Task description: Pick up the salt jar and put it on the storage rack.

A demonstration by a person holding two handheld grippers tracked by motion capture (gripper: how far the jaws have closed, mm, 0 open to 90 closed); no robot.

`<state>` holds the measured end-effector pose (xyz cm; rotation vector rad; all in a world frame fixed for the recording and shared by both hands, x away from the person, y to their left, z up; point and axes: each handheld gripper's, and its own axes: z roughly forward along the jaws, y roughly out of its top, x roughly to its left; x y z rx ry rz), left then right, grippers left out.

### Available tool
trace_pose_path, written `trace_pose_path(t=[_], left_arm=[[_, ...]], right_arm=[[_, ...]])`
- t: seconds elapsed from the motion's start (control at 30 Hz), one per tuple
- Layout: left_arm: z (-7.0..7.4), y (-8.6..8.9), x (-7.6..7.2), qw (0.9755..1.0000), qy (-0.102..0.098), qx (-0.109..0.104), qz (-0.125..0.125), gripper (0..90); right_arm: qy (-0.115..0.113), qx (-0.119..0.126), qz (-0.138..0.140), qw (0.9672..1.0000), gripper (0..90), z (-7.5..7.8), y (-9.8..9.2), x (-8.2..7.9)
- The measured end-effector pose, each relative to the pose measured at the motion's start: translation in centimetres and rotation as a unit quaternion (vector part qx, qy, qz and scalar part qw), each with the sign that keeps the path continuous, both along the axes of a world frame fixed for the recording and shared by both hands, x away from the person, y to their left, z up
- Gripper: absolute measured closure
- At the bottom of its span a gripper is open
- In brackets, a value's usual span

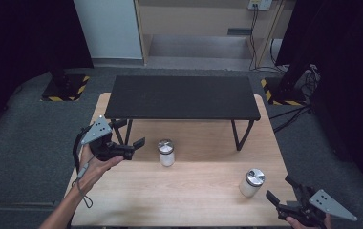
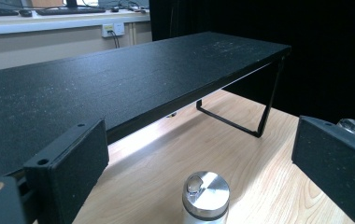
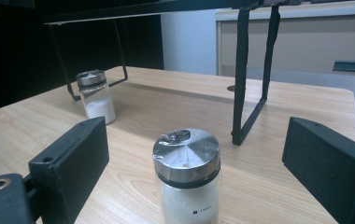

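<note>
Nothing is being held yet. The left gripper (image 1: 131,143) is hovering at centre-left of the high view, jaws spread, facing a shaker jar (image 1: 165,152) standing mid-counter (image 1: 203,191). At lower right, the right gripper (image 1: 282,190) is waiting, also spread, beside a second jar (image 1: 251,183). Any grasp looks still ahead.

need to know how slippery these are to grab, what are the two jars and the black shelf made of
Both jars look like clear glass, possibly hard plastic: white powder shows through the walls. Their lids look like brushed metal, silvery with bright glints. The black shelf has a matte, finely grained top, probably coated board, on thin dark legs that look like metal.
</note>
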<state>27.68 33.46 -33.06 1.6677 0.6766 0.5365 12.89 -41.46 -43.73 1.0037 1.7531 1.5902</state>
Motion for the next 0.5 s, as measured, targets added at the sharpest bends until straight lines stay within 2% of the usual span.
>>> trace_pose_path(t=[0.23,0.4,0.5], left_arm=[[0.3,0.3,0.0,1.0,-0.002,0.005,-0.003,2.5],[0.5,1.0,0.2,0.9998,-0.005,0.008,-0.017,2.3],[0.3,1.4,0.5,0.9997,-0.003,0.01,-0.024,2.2]], right_arm=[[-0.007,-0.001,-0.003,1.0,8.3,0.0,-0.1,-0.1],[-0.01,-0.001,-0.007,0.9999,8.4,0.0,-0.1,-0.1],[-0.004,0.001,-0.007,1.0,8.2,0.1,-0.1,-0.1]])
